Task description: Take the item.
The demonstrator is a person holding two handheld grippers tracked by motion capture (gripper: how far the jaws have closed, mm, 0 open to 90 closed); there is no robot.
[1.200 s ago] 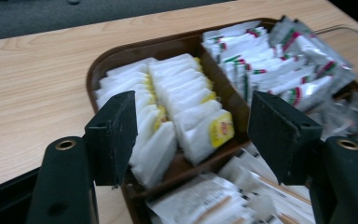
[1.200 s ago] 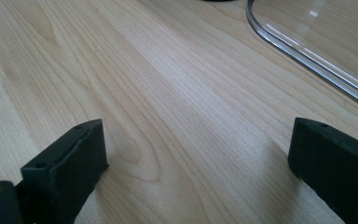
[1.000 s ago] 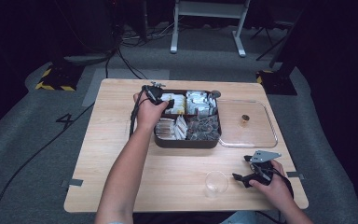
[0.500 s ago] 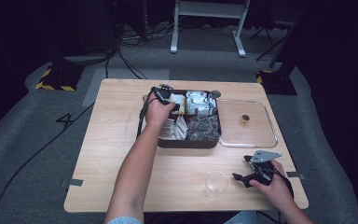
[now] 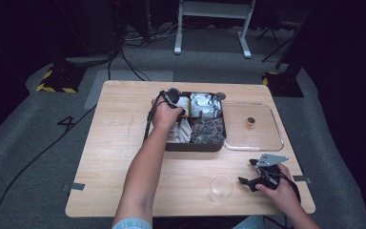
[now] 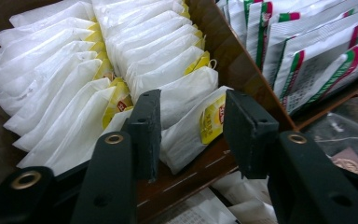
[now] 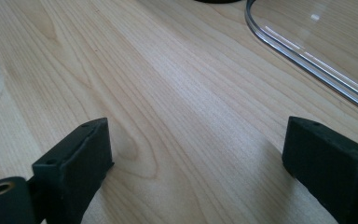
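I have the left gripper [image 6: 191, 126] over the box [image 5: 195, 145], jaws just closing but not yet pinching, astride the front teabag [image 6: 193, 123] standing edge-up ahead; the right gripper [image 7: 196, 158] rests agape on the worktop [image 7: 168, 70], well apart.

Left hand-held gripper [image 6: 189, 133] moved over box [image 5: 195, 145], dipped toward tea bags [image 6: 186, 126], jaws closing.
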